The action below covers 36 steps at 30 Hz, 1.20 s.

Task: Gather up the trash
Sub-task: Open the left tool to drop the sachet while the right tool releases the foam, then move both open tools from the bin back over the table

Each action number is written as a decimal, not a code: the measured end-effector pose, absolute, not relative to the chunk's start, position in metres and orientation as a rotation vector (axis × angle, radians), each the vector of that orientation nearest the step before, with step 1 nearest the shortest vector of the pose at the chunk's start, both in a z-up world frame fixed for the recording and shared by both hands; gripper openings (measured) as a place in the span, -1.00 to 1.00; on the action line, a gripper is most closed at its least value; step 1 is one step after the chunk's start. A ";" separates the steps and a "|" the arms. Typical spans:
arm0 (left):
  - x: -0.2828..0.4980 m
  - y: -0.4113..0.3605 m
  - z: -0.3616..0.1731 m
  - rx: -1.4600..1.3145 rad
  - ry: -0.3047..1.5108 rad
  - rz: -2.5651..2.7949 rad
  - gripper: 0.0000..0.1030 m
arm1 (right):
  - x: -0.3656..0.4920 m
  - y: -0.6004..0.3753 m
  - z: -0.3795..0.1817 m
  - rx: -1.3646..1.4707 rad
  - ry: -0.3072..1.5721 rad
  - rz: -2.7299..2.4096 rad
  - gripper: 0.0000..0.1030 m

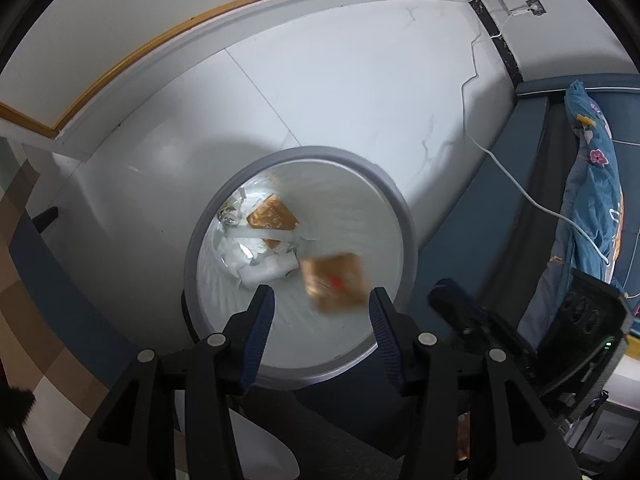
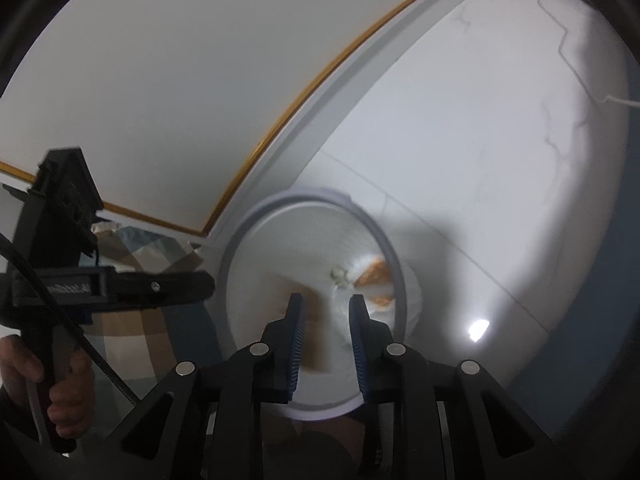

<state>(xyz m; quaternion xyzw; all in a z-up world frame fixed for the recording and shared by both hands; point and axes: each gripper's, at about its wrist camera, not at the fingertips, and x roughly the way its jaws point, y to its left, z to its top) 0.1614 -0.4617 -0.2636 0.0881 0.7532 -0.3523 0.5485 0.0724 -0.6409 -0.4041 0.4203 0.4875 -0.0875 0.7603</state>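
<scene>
A round white trash bin with a grey rim [image 1: 404, 216] stands on the floor below both grippers. It holds an orange-brown packet [image 1: 272, 216] and crumpled white wrappers [image 1: 268, 268]. My left gripper [image 1: 322, 300] is open above the bin's mouth. A blurred orange-brown packet [image 1: 334, 282] is loose between and just beyond its fingers, over the bin. My right gripper [image 2: 326, 304] is open and empty over the same bin [image 2: 240, 248]. A blurred brown packet [image 2: 316, 332] shows behind its fingers. The left gripper's body [image 2: 108, 284] shows at the left of the right wrist view, held by a hand.
White marble-look floor tiles [image 1: 340, 92] surround the bin. A white skirting and wall [image 1: 120, 40] run behind it. A white cable [image 1: 504, 168] trails across the floor to a blue floral cloth [image 1: 596, 184] at the right. A checked mat [image 2: 132, 336] lies left of the bin.
</scene>
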 end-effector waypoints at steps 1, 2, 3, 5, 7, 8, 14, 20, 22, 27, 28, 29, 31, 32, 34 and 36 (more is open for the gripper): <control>0.161 -0.462 -0.264 0.214 1.786 -0.832 -0.14 | 0.071 -0.642 -0.401 0.910 1.052 -0.199 -0.50; 0.161 -0.462 -0.264 0.219 1.784 -0.828 -0.13 | 0.070 -0.644 -0.399 0.907 1.043 -0.205 -0.50; 0.161 -0.462 -0.263 0.227 1.779 -0.823 -0.13 | 0.069 -0.646 -0.397 0.906 1.033 -0.210 -0.49; 0.161 -0.463 -0.259 0.238 1.763 -0.820 -0.13 | 0.067 -0.648 -0.393 0.907 1.017 -0.219 -0.44; 0.160 -0.463 -0.254 0.255 1.736 -0.815 -0.13 | 0.066 -0.651 -0.389 0.904 1.003 -0.228 -0.41; 0.160 -0.463 -0.250 0.268 1.715 -0.812 -0.13 | 0.065 -0.652 -0.387 0.903 0.999 -0.227 -0.41; 0.158 -0.456 -0.220 0.316 1.587 -0.788 0.20 | 0.067 -0.652 -0.373 0.895 0.979 -0.222 -0.34; 0.155 -0.438 -0.177 0.302 1.451 -0.762 0.22 | 0.069 -0.652 -0.341 0.864 0.932 -0.209 -0.21; 0.154 -0.430 -0.160 0.313 1.385 -0.736 0.25 | 0.070 -0.651 -0.328 0.852 0.912 -0.204 -0.14; 0.154 -0.401 -0.125 0.264 1.258 -0.670 0.44 | 0.071 -0.644 -0.294 0.813 0.862 -0.188 -0.01; 0.154 -0.394 -0.118 0.251 1.236 -0.658 0.44 | 0.071 -0.642 -0.288 0.803 0.852 -0.185 0.00; 0.154 -0.388 -0.110 0.242 1.211 -0.645 0.44 | 0.070 -0.640 -0.278 0.791 0.837 -0.183 0.02; 0.153 -0.376 -0.097 0.224 1.169 -0.623 0.44 | 0.070 -0.637 -0.264 0.777 0.817 -0.182 0.07; 0.152 -0.369 -0.090 0.217 1.148 -0.613 0.45 | 0.070 -0.635 -0.256 0.768 0.805 -0.183 0.10; 0.151 -0.357 -0.081 0.198 1.114 -0.596 0.45 | 0.069 -0.631 -0.241 0.756 0.782 -0.181 0.13; 0.150 -0.344 -0.071 0.175 1.085 -0.573 0.49 | 0.070 -0.625 -0.226 0.754 0.764 -0.172 0.14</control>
